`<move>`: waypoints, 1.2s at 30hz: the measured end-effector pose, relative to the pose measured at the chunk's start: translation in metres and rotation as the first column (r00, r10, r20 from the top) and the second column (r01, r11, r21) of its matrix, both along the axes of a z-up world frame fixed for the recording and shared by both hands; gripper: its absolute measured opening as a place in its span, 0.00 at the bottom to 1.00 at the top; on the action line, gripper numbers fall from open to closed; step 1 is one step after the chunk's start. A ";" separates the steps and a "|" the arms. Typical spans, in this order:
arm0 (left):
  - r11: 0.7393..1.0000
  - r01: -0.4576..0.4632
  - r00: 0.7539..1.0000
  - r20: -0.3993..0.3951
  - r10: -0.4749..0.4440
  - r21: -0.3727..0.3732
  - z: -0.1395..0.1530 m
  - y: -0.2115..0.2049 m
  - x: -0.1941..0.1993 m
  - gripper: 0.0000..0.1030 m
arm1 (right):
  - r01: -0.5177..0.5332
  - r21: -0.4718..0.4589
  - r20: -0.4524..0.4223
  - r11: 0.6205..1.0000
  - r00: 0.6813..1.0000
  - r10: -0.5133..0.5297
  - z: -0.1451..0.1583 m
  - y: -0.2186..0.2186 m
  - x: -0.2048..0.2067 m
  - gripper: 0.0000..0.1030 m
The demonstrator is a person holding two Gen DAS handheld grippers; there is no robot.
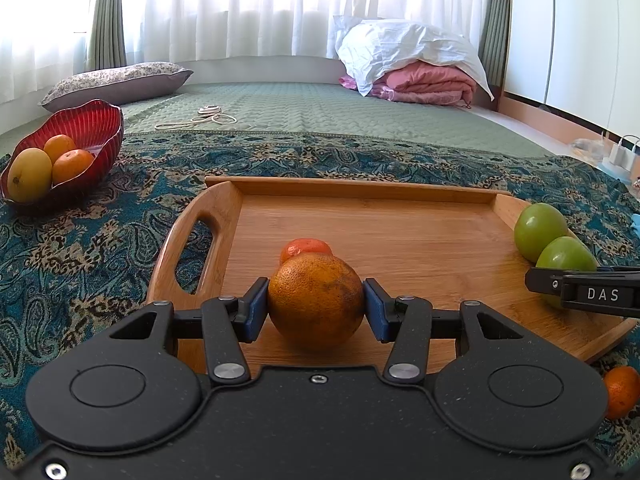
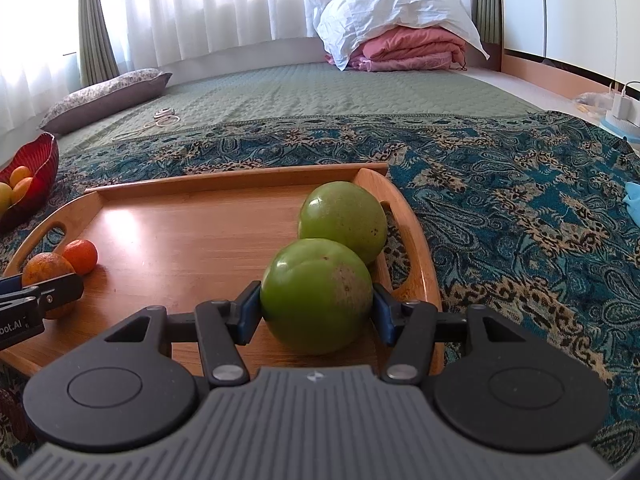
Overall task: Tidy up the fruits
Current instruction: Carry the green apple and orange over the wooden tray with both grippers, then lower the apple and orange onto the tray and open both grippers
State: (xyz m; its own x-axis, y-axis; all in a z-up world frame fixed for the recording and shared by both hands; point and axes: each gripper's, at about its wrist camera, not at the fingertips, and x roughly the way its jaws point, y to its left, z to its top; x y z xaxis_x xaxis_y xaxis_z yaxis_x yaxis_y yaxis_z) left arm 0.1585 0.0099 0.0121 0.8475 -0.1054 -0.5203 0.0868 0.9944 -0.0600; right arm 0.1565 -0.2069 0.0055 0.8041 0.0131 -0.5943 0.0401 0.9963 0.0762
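Note:
A wooden tray (image 1: 400, 216) lies on a patterned cloth. My left gripper (image 1: 316, 306) is shut on a large orange (image 1: 316, 300) resting on the tray's left part, with a small tangerine (image 1: 306, 247) just behind it. My right gripper (image 2: 316, 310) is shut on the near green fruit (image 2: 316, 300) at the tray's right end (image 2: 416, 240), touching a second green fruit (image 2: 344, 216) behind it. Both green fruits show in the left wrist view (image 1: 540, 228). A red bowl (image 1: 92, 128) at far left holds a yellow mango (image 1: 30, 174) and two oranges.
Another tangerine (image 1: 622, 392) lies on the cloth off the tray's near right corner. A pillow (image 1: 116, 82), a white cord (image 1: 208, 116) and folded pink bedding (image 1: 428, 84) lie farther back on the green mattress. Chargers (image 2: 624, 108) stand at far right.

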 end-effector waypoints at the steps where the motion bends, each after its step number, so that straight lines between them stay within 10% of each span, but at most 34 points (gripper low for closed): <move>1: 1.000 0.000 1.000 0.000 0.000 0.000 0.000 0.000 0.000 0.46 | 0.000 -0.003 0.000 1.000 1.000 0.000 0.000 0.000 0.000 0.58; 25: 1.000 0.010 1.000 0.004 -0.010 0.027 0.002 -0.004 -0.010 0.48 | -0.032 -0.072 0.021 0.997 0.999 0.033 0.002 0.008 -0.017 0.61; 36: 0.999 0.035 0.999 0.018 -0.035 0.031 0.004 -0.005 -0.025 0.73 | -0.066 -0.079 0.051 0.995 0.996 0.070 0.005 0.008 -0.036 0.74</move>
